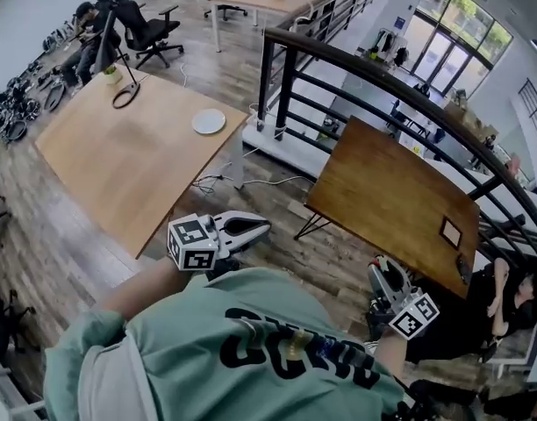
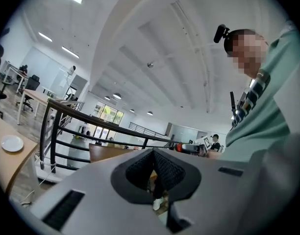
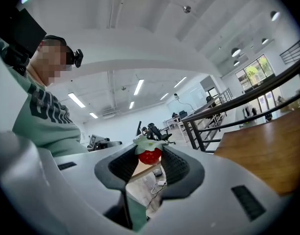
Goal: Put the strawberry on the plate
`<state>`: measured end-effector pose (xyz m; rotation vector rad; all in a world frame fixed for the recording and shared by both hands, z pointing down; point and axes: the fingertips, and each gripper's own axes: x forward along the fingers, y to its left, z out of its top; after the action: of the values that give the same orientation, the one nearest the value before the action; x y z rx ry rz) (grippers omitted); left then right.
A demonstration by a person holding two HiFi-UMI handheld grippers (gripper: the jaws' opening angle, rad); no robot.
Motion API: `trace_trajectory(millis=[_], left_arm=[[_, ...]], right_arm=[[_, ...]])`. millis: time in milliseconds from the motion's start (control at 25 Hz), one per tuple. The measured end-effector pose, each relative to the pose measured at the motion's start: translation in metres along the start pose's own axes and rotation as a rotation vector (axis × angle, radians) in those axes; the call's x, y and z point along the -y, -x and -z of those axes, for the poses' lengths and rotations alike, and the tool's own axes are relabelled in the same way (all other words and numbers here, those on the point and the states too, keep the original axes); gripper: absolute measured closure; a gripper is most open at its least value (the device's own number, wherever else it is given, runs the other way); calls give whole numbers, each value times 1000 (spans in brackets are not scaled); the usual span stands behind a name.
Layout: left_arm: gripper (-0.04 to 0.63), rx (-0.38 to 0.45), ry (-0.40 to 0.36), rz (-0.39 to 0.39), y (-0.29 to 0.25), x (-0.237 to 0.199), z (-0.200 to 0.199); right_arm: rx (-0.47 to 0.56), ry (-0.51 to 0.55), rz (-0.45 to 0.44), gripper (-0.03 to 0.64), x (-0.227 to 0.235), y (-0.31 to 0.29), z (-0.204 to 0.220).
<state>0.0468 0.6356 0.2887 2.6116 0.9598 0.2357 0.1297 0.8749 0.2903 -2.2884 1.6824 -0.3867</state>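
Right hand-held gripper (image 3: 150, 150) pinches the small red strawberry (image 3: 150, 156) mid-body, probably light and squishy; left hand-held gripper (image 2: 153, 154) is closed, empty.

my left gripper (image 1: 261, 228) sticks out level in front of my chest, its marker cube (image 1: 194, 244) at the wrist end. its jaws are closed together, with nothing between them. my right gripper (image 1: 380, 268) is out at my right side, also level and pointing away from me. its jaws pinch a strawberry (image 3: 150, 155) between the pads near their tips.
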Motion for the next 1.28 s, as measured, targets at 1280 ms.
trace_trajectory(millis=[1280], left_arm=[[591, 225, 97, -334, 151, -374, -87]], right_arm=[[-213, 57, -372, 482, 69, -500, -31]])
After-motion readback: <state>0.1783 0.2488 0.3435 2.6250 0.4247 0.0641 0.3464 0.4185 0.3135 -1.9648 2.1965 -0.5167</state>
